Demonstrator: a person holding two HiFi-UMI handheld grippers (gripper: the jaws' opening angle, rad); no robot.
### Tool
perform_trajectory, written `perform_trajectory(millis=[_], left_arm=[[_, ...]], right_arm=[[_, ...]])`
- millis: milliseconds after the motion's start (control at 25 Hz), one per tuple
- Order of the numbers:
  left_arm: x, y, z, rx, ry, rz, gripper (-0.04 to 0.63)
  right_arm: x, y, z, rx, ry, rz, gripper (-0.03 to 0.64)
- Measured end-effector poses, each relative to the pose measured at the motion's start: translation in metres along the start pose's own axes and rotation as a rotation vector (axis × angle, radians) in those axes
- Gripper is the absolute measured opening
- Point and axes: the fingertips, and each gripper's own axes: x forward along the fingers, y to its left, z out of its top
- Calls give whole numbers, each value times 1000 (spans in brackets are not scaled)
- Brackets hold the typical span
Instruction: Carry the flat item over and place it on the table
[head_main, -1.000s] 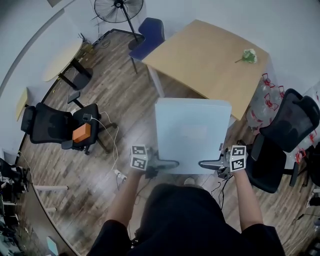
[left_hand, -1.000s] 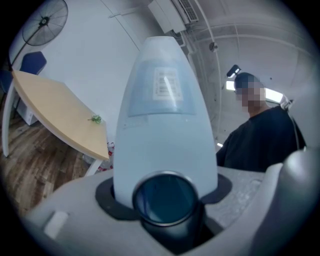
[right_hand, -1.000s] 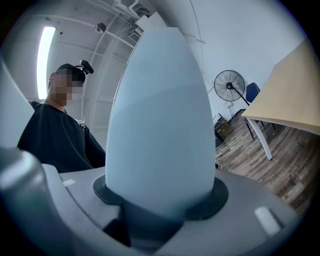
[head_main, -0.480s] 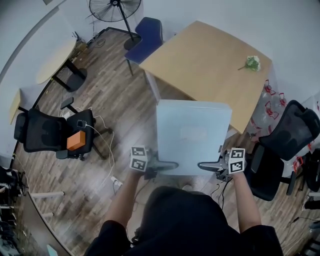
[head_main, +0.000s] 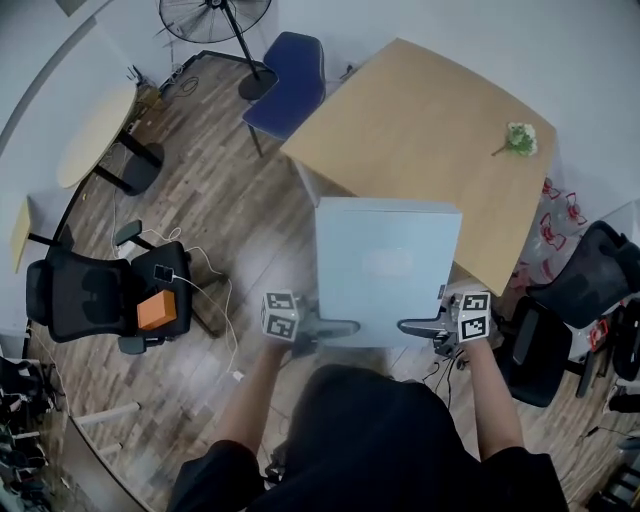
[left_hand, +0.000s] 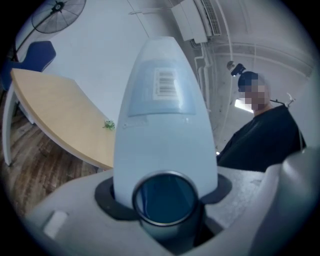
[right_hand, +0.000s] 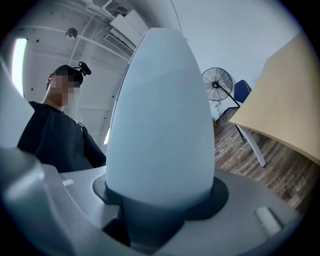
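Over the last 1 second the surface (head_main: 420, 110) has drawn closer in the head view, so the panel (head_main: 388, 270), pinched along its near edge by my left tongs (head_main: 338, 327) and right tongs (head_main: 415, 326), now overlaps the surface's near edge at centre frame, nearly ready, I judge, to set down.

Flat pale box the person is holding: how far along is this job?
Done: the flat box is picked up, clamped along its near edge by the left gripper and the right gripper. In hand: it is held level, its far edge meeting the wooden table in the head view. Left: set it on the tabletop, clear of the small flower, and let go.
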Motion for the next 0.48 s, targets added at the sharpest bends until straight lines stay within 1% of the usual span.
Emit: perform_trajectory(millis=[200, 360, 480], left_arm=[[-36, 44, 47, 15, 19, -26, 308], [-66, 71, 72, -22, 30, -29, 308], [-75, 84, 84, -26, 53, -36, 308]], right_arm=[[37, -44, 43, 17, -9, -28, 302], [66, -73, 65, 29, -23, -51, 306], [76, -87, 75, 26, -42, -70, 310]])
